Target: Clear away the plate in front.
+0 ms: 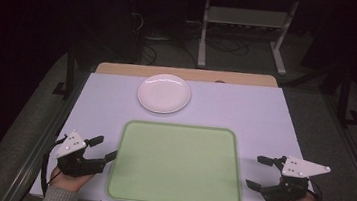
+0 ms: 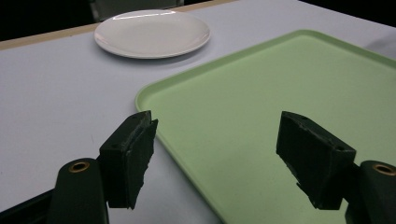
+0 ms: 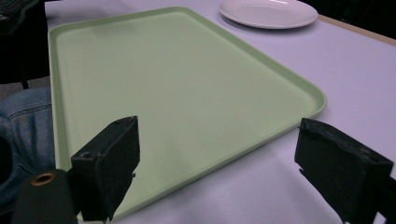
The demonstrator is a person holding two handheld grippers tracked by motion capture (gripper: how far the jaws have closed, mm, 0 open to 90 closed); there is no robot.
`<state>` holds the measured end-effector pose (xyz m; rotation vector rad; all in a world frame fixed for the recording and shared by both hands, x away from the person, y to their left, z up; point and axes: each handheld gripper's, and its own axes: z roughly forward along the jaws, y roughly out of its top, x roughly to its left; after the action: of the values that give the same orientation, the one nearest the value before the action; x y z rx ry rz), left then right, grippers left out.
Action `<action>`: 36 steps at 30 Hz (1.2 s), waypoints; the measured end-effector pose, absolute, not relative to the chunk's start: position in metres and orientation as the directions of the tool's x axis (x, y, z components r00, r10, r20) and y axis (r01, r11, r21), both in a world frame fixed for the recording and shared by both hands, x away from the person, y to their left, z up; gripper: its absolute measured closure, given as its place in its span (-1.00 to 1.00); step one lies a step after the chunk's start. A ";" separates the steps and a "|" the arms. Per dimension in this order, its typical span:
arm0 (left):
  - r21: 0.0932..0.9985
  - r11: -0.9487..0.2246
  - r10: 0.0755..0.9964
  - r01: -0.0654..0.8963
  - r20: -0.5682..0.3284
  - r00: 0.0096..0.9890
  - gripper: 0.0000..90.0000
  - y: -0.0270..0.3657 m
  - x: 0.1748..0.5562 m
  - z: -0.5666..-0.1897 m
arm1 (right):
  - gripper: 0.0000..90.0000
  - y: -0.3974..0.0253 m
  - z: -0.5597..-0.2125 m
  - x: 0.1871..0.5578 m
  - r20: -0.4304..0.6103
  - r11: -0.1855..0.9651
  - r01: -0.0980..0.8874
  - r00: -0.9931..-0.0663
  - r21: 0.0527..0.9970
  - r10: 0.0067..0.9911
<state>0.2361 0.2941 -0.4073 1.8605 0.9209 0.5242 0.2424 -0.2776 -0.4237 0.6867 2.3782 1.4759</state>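
Tray (image 3: 187, 84) corner — cut off, left gripper view

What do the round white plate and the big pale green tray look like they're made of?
The round white plate looks like glazed ceramic, perhaps melamine: bright highlights streak its glossy rim. The pale green rectangular tray looks like moulded plastic with a matte finish: one even colour, rounded corners, raised lip, soft diffuse sheen.

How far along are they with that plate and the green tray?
Nothing looks done yet. The white plate sits on the table beyond the green tray, apart from it, and the tray is bare. Nothing is in hand: the left claw and the right claw rest open on either side of the tray, holding nothing. Any handling of the plate or tray is likely still to come.
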 end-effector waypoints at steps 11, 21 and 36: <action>0.893 -0.260 0.781 0.367 -0.029 0.624 -0.40 0.293 0.235 -0.407 | -0.71 -0.277 -0.423 0.242 0.024 0.375 0.251 -0.856 0.892 0.516; 0.890 -0.268 0.782 0.368 -0.022 0.623 -0.39 0.292 0.236 -0.407 | -0.71 -0.277 -0.423 0.241 0.021 0.376 0.248 -0.856 0.893 0.516; 0.863 -0.207 0.771 0.460 -0.146 0.620 -0.38 0.276 0.257 -0.398 | -0.71 -0.278 -0.423 0.241 0.025 0.373 0.253 -0.853 0.893 0.521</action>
<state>0.2575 0.2764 -0.3981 1.8522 0.9872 0.3929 0.2414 -0.2777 -0.4233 0.6870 2.3740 1.4729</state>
